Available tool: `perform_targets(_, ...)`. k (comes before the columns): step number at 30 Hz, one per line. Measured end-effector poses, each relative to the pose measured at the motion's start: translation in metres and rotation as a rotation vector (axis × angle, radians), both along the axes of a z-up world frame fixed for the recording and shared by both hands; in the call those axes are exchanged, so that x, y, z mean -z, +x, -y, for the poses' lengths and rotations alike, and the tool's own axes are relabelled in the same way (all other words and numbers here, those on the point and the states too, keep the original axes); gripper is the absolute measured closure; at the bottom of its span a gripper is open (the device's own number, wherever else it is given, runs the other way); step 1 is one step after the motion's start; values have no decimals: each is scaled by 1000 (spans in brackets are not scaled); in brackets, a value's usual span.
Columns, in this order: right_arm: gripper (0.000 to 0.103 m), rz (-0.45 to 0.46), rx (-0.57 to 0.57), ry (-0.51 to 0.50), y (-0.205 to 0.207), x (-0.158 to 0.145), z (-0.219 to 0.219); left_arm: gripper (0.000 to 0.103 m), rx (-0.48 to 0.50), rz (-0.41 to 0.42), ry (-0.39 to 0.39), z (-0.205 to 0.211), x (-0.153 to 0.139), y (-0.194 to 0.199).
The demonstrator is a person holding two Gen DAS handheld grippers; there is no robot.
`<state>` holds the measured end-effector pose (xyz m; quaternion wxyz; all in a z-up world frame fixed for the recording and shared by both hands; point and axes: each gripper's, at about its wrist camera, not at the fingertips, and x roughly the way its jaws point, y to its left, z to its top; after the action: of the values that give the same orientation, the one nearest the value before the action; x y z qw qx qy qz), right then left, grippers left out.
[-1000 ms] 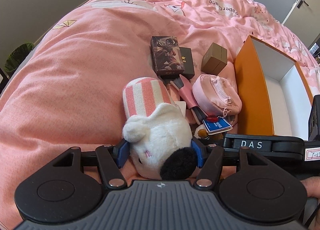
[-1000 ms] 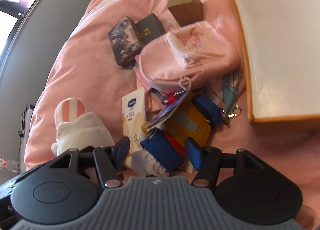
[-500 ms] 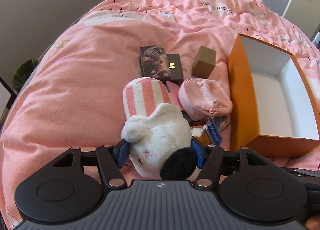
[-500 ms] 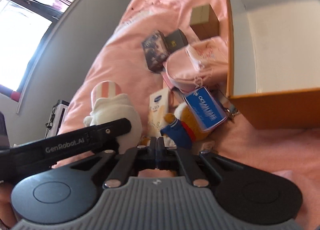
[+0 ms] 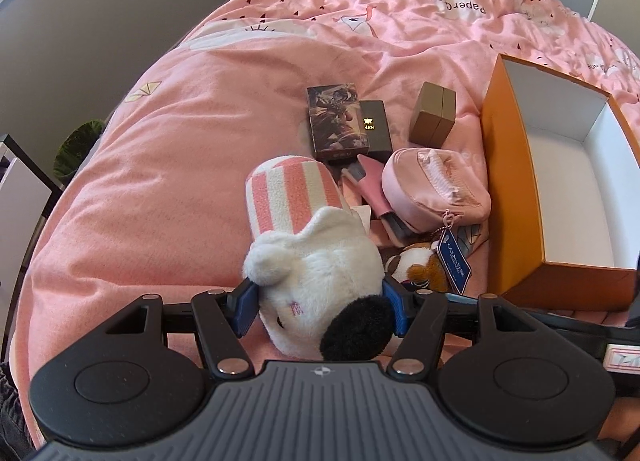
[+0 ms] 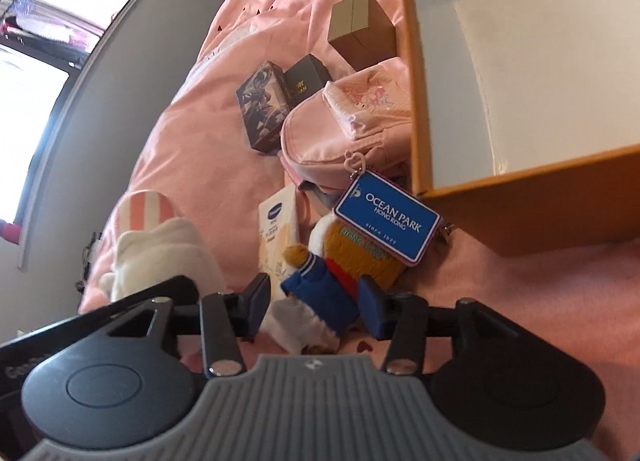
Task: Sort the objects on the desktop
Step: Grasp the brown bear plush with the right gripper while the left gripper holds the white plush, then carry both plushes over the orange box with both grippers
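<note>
The left gripper is clamped wide on a white plush toy. The right gripper's jaws are opening around a small bear in blue, pads apart from it. Beyond lie a blue tag, a pink pouch, and an orange box to the right.

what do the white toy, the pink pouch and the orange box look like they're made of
White toy: plush, fuzzy pile, with a striped terry-like part. Pink pouch: soft matte woven fabric, creased and stitched, probably canvas or nylon. Orange box: likely rigid cardboard, smooth matte orange outside, white inside, crisp straight edges.
</note>
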<state>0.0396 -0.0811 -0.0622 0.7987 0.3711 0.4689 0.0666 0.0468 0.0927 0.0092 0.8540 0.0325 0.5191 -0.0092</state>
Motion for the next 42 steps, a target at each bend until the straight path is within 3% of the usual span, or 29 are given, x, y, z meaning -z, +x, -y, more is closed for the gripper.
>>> perform_targets(6, 49, -21, -26, -20, 14, 15, -9, 31, -2, -4, 2, -1, 3, 0)
perform_targets(17, 65, 5, -62, -26, 3, 5, -5, 32, 3, 13, -17, -4, -3, -2)
perform_targets(23, 66, 122, -75, -58, -15, -24, -2, 32, 3, 50, -71, -5, -20, -9)
perform_targets(28, 68, 291, -93, -129, -32, -59, -6, 32, -6, 120, -108, -3, -40, -11)
perform_targets(31, 72, 398, -79, -200, -40, -79, -4, 32, 9, 158, -133, 4, -51, -9)
perform_targets(33, 81, 446, -62, -243, -42, -88, 0, 32, 30, 182, -148, 10, -57, -7)
perform_targets(34, 85, 460, -53, -257, -43, -92, 4, 32, 43, 192, -155, 15, -60, -5)
perform_targets(36, 103, 479, -40, -279, -40, -98, 12, 32, 67, 204, -170, 23, -63, -1)
perform_targets(39, 103, 504, -27, -298, -40, -107, 22, 32, 98, 213, -191, 35, -65, 5)
perform_targets(42, 103, 471, -28, -260, -33, -103, 32, 32, 117, 222, -176, 44, -65, 7)
